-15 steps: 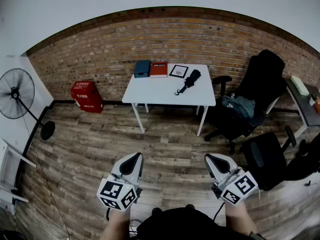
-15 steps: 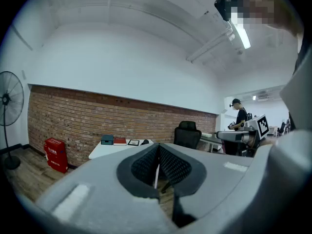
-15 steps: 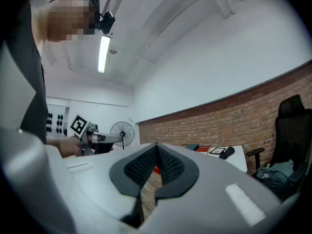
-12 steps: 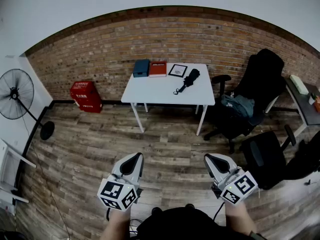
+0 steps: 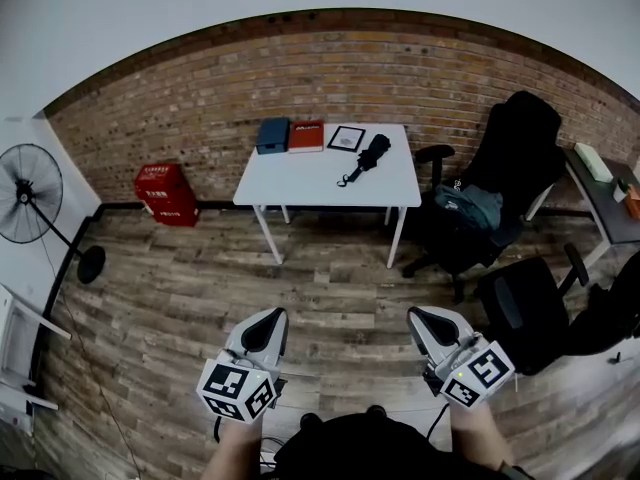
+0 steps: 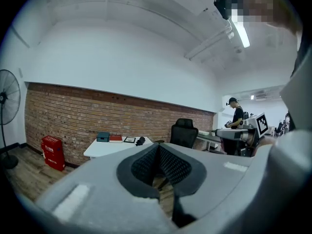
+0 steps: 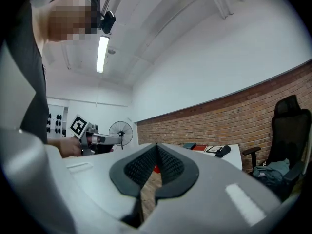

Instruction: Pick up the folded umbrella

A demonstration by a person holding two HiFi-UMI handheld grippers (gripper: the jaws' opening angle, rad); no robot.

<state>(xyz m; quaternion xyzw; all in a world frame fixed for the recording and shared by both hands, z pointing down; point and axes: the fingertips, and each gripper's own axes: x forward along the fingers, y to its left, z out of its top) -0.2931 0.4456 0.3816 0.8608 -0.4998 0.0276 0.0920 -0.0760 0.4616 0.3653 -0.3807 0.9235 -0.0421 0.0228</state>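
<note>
A black folded umbrella lies on the right part of a white table against the brick wall, its strap end pointing toward the table's front. It also shows small and far in the left gripper view as a dark umbrella, and as a dark umbrella in the right gripper view. My left gripper and right gripper are held low in the head view, far from the table, over the wooden floor. Both have jaws shut with nothing between them.
On the table lie a blue box, a red book and a framed picture. A black office chair with a bag stands right of the table, another chair nearer. A red crate and a fan stand left.
The table and the room have shifted slightly leftward and up in the head view. Both grippers keep their place in the picture and stay shut.
</note>
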